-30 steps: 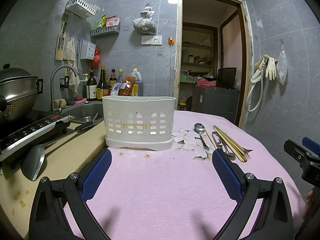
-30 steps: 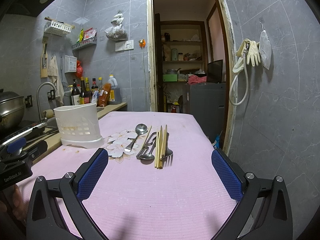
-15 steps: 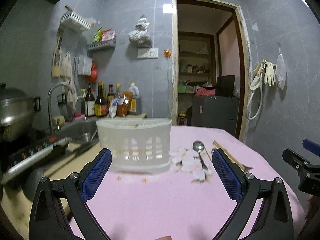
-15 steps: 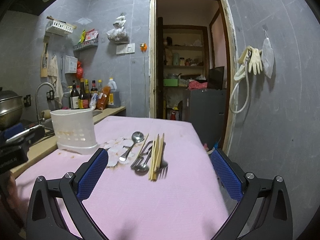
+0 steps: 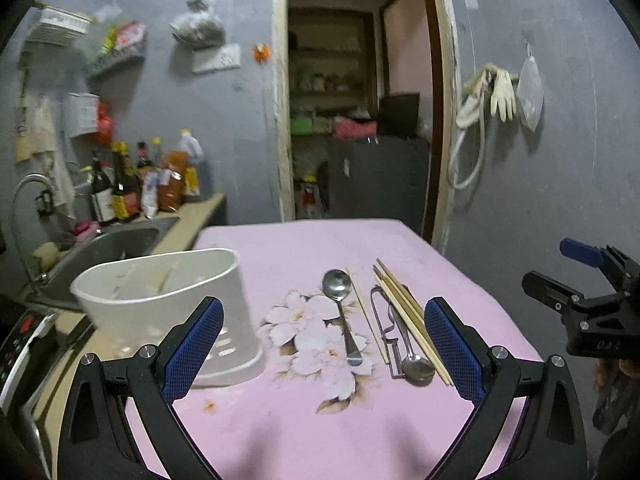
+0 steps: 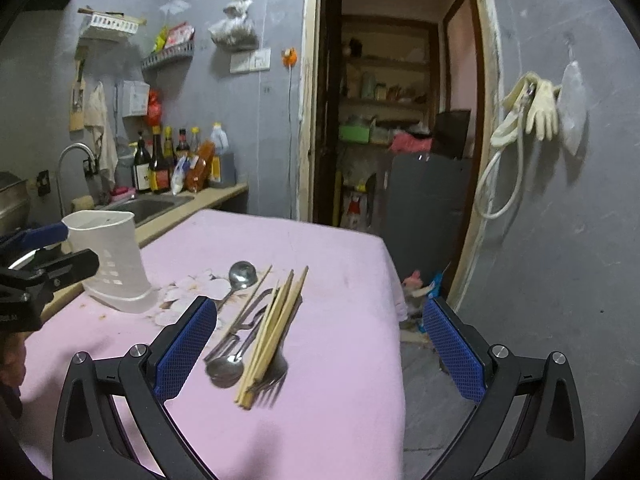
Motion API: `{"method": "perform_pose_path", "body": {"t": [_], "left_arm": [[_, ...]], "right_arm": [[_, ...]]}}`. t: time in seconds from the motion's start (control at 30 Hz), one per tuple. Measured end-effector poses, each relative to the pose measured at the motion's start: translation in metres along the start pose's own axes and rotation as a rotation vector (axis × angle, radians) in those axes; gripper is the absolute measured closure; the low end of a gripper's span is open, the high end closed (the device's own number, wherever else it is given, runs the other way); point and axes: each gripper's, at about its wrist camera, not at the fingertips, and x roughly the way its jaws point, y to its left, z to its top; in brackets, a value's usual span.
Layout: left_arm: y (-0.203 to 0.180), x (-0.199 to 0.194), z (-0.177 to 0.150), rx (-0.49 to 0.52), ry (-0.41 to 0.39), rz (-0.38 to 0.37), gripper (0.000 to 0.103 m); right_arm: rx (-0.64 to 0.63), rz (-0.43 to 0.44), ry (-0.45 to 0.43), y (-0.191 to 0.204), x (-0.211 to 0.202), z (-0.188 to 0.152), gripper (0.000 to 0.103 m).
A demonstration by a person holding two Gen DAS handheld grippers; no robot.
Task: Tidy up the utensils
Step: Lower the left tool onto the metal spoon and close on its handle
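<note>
Both spread-jawed and empty, the right gripper [image 6: 320,350] is hovering near bundled wooden chopsticks [image 6: 276,330], the left gripper [image 5: 320,350] beside the white slotted plastic holder [image 5: 168,308]; overlapping steel spoons [image 6: 226,364] are risking a snagged pick.

I raised my left gripper [image 5: 320,344] and swung it right, over the steel spoons [image 5: 340,308]; my right gripper [image 6: 320,344] closed in above the wooden chopsticks [image 6: 276,332], both jaws wide.

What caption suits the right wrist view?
Open right tool hovers over chopsticks, spoons and fork beside a white caddy.
</note>
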Motion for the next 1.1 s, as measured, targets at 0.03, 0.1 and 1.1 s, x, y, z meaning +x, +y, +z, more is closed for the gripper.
{"method": "perform_pose_path", "body": {"t": [0.03,0.1,1.1], "left_arm": [[-0.003,0.007,0.002,0.003,0.012,-0.005,0.005],[-0.006,0.026,0.006,0.010,0.046,-0.020,0.005],[0.026,0.228,0.002,-0.103,0.416,-0.019,0.064]], "right_arm": [[0.003,0.014,0.018,-0.004,0.007,0.002,0.006],[0.007,0.037,0.048,-0.010,0.022,0.005,0.013],[0.057,0.299,0.466,-0.023,0.173,-0.010,0.085]]}}
